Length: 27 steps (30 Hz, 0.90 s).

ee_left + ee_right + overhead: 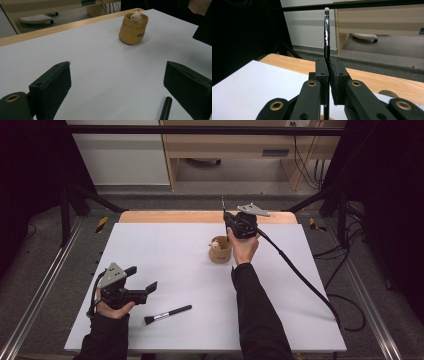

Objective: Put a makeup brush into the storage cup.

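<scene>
High view shows a white table top (165, 250) with a small tan pot (220, 251) standing upright a little beyond its middle, a pale figure poking out of the pot's mouth. Just behind and to the right of the pot, the right gripper (231, 220) is lifted off the table, and its jaws are closed on a thin black brush (223, 206) that stands upright above the pot's far side. Right gripper view confirms this: the two black jaws press together on the brush's handle (326, 50), whose glossy shaft rises straight up to a small pale bristle tip, while the lower end runs down between the jaws toward the pot's rim at the bottom edge. Well to the left of the pot and nearer the person, the left gripper (142, 280) hovers low over the table with its jaws spread wide and nothing between them; left gripper view looks across the bare white surface to the pot (133, 28). A second, wider brush (167, 314) lies flat on the table nearer than the pot, just right of the left gripper, bristles pointing left.
</scene>
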### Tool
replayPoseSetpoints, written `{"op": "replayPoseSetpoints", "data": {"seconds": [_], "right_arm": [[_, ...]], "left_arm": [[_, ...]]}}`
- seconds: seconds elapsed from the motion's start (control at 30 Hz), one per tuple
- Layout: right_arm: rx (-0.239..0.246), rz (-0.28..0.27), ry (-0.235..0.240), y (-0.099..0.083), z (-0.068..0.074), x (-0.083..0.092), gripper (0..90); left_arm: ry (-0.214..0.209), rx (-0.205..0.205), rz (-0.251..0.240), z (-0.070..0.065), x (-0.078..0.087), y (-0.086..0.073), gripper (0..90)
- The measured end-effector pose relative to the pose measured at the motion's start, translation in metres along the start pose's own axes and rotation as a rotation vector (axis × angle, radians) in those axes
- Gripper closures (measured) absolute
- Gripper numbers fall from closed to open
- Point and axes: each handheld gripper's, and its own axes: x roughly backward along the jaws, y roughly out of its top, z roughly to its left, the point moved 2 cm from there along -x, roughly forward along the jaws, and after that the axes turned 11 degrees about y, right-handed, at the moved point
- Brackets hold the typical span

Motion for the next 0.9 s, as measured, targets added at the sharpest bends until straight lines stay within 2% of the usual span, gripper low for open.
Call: {"op": "replayPoseSetpoints", "data": {"seconds": [0.9], "right_arm": [[0.002,0.066,0.015,-0.025,-0.003,-0.023,86.0]], "left_arm": [[-0.001,0.004,-0.005,0.001,0.001,0.000,6.9]]}}
